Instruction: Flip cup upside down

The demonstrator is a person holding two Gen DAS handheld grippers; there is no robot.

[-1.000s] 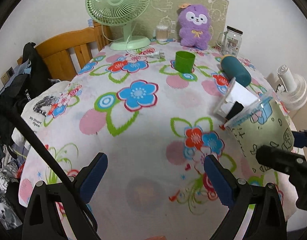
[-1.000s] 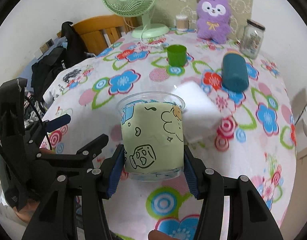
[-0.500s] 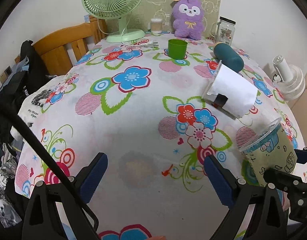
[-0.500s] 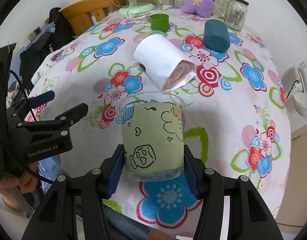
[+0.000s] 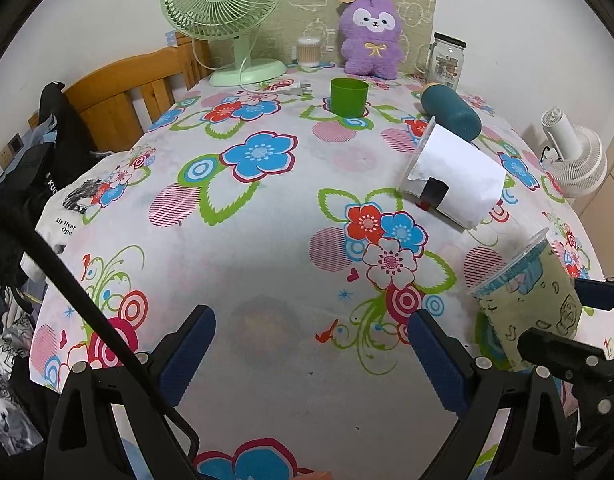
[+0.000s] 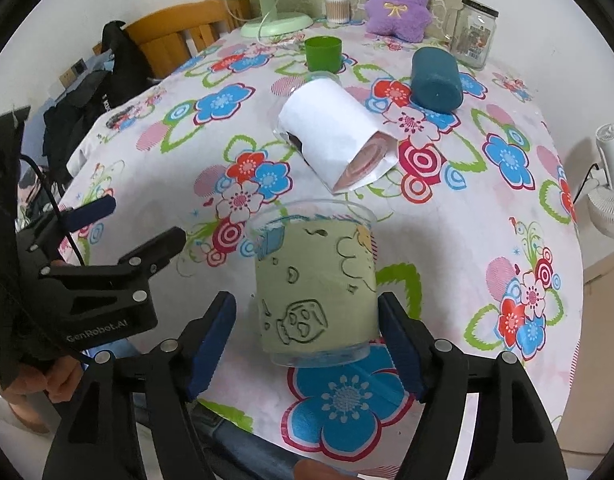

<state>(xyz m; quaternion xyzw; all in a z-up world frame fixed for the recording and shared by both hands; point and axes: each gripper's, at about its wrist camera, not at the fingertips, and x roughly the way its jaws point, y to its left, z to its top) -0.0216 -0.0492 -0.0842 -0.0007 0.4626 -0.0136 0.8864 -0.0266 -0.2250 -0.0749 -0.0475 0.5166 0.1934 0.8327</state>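
The clear plastic cup with a pale green cartoon sleeve (image 6: 317, 284) stood mouth-up at lower centre, on or just above the floral tablecloth (image 6: 487, 216). The right gripper (image 6: 307, 332) was released, pads flanking it with gaps; regrasping off-centre could tip it. The left gripper (image 5: 311, 354) gaped, empty.

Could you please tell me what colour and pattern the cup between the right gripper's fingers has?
Pale green sleeve with dark doodle outlines on the clear cup; best in the right wrist view.
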